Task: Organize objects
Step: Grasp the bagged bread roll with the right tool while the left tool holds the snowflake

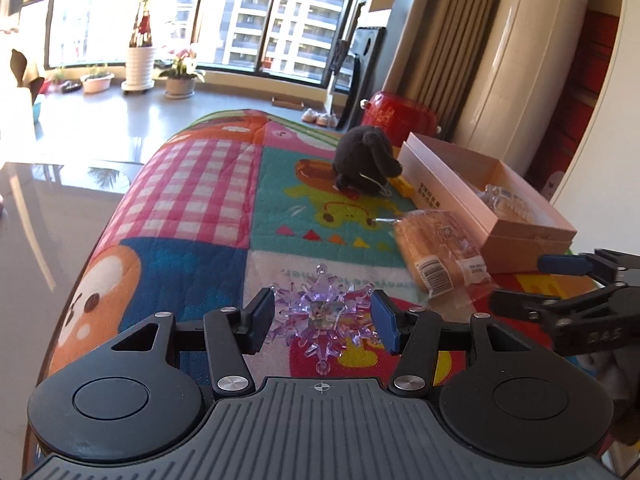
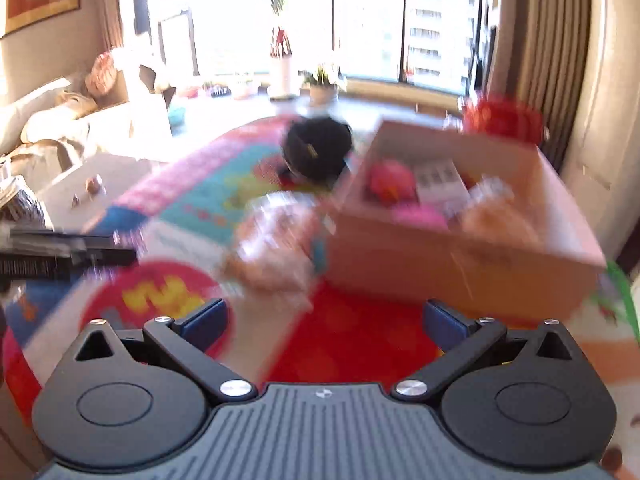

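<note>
A clear purple snowflake ornament (image 1: 320,316) lies on the colourful quilt (image 1: 192,184), between the blue pads of my left gripper (image 1: 323,320), whose jaws stand close on either side of it. A wrapped bread (image 1: 434,254) lies to the right, beside an open cardboard box (image 1: 488,200) holding several items. A dark plush toy (image 1: 366,160) sits behind. My right gripper (image 2: 324,326) is wide open and empty above the quilt, facing the bread (image 2: 276,236) and the box (image 2: 460,256); this view is blurred. It also shows at the right in the left wrist view (image 1: 568,280).
A red container (image 1: 400,118) stands behind the box by the curtain. A yellow block (image 1: 404,186) lies by the plush toy. The quilt's left edge drops to a glossy table (image 1: 60,200). Plant pots (image 1: 180,80) line the window sill.
</note>
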